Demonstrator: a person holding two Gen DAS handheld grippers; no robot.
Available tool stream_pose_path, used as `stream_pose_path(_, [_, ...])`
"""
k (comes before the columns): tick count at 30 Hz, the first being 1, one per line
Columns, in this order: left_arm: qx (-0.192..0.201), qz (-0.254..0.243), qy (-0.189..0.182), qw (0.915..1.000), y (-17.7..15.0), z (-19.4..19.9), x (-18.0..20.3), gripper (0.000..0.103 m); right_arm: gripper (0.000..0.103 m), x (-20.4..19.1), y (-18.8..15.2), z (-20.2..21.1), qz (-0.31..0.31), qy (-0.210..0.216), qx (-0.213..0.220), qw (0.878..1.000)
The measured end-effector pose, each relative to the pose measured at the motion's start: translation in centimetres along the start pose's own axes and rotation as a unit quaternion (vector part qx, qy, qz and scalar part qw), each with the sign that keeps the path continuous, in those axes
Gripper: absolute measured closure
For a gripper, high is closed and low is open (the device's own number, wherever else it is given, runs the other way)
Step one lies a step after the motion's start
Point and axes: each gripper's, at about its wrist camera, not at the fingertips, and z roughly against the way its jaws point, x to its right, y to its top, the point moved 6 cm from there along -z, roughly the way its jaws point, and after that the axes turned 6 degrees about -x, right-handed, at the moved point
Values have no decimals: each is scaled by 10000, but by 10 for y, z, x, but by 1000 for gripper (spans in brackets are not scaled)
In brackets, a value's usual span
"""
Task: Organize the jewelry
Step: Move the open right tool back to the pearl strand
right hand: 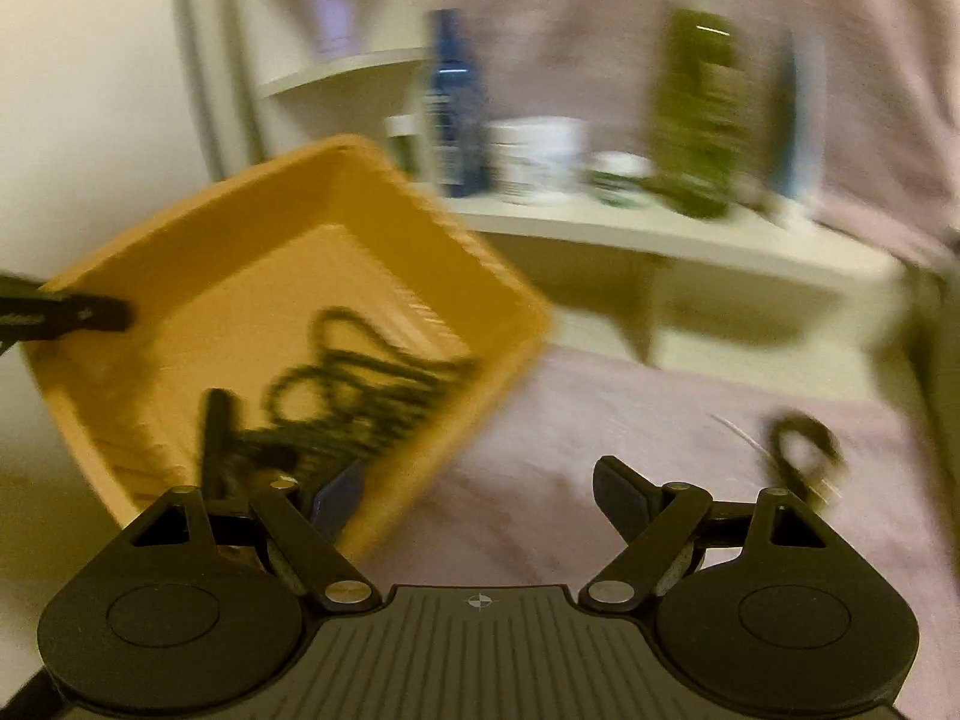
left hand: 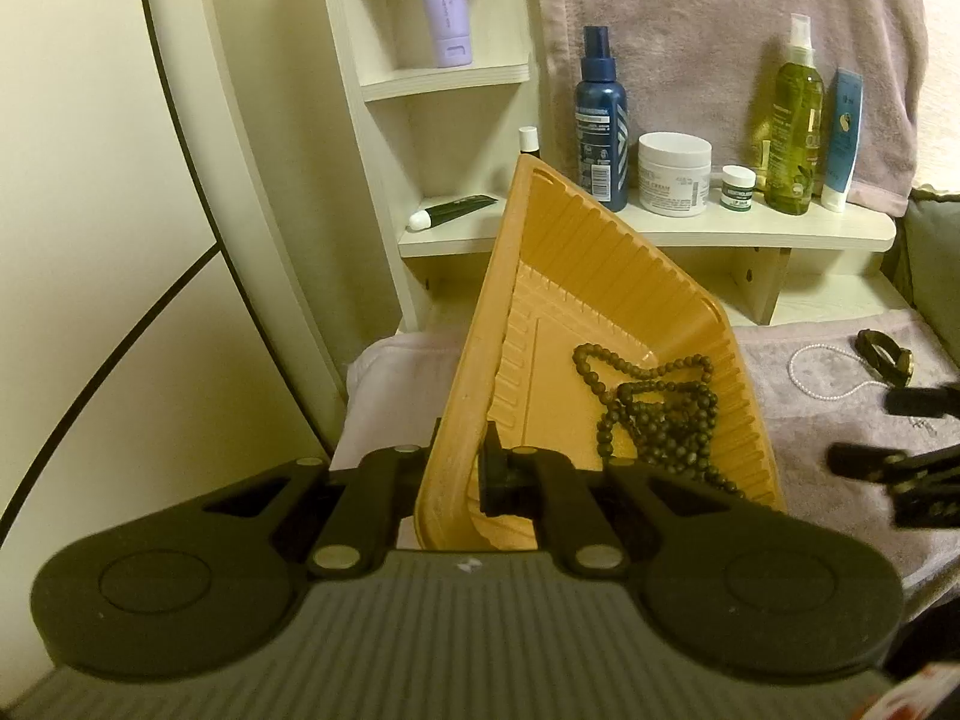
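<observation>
My left gripper (left hand: 459, 474) is shut on the near rim of an orange ribbed plastic tray (left hand: 606, 276) and holds it tilted up. A dark beaded necklace (left hand: 654, 408) lies bunched in the tray's low corner. In the blurred right wrist view the tray (right hand: 240, 288) is at left with the beads (right hand: 372, 402) inside. My right gripper (right hand: 480, 498) is open and empty just right of the tray, over the pink towel (right hand: 600, 432). A white pearl strand (left hand: 822, 372) and a dark bracelet (left hand: 885, 354) lie on the towel at right.
A cream shelf (left hand: 750, 228) behind holds a blue spray bottle (left hand: 600, 120), a white cream jar (left hand: 675, 174), a small green jar (left hand: 739, 183), a green oil bottle (left hand: 795, 120) and a blue tube (left hand: 843, 138). A lilac tube (left hand: 444, 0) stands higher up. A cupboard wall is at left.
</observation>
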Motion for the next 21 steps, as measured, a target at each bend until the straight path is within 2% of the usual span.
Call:
stream_pose_path(10, [17,-16,4,10000,0,0,0,97,20,81,-28,49,-865,-1005,209,9909])
stream_pose_path(18, [18,-20,9,10000,0,1,0,97,20,104,-35,53,-975,-1260,157,9871])
stream_pose_path(21, [16,-18,14,10000,0,1,1,97,27,107,-32,47,-901,-1256,134,9879])
